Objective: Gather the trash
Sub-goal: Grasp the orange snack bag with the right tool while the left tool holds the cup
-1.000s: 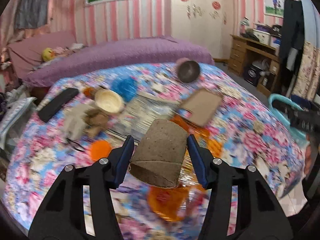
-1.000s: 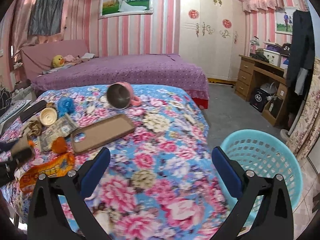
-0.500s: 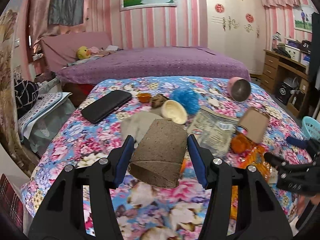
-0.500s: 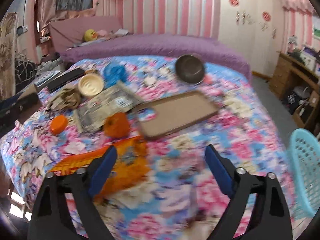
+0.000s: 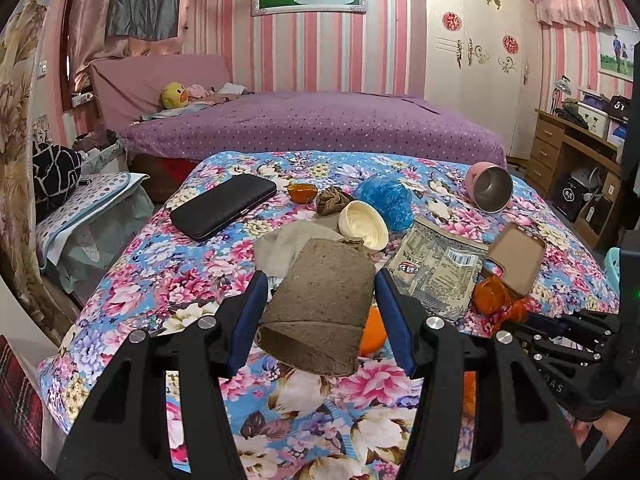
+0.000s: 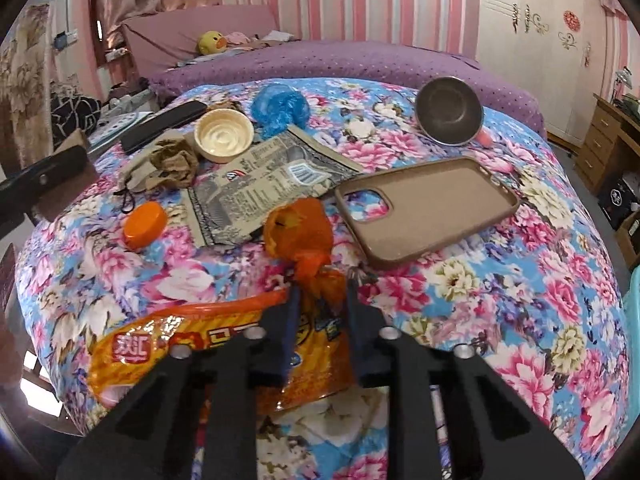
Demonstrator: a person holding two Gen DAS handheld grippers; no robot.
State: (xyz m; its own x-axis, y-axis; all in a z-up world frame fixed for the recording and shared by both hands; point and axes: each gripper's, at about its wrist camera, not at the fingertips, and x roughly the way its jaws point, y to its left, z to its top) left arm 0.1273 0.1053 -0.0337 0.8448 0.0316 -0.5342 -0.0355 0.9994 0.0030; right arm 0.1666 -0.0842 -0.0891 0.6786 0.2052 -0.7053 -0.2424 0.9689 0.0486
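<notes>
Fingers (image 5: 256, 304) grip a brown cup (image 5: 320, 304); right fingers (image 6: 356, 312) apparently pinch orange wrapper (image 6: 308, 260).

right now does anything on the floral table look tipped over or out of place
Yes. The pink metal-lined mug lies on its side at the far right, its mouth facing the cameras. An empty brown phone case lies open side up among the wrappers. The left gripper holds a brown paper cup sideways above the table.

Pink-striped walls (image 5: 208, 4), purple bed (image 5: 320, 128), wooden desk (image 5: 568, 152), possibly white wardrobe (image 5: 476, 72).
</notes>
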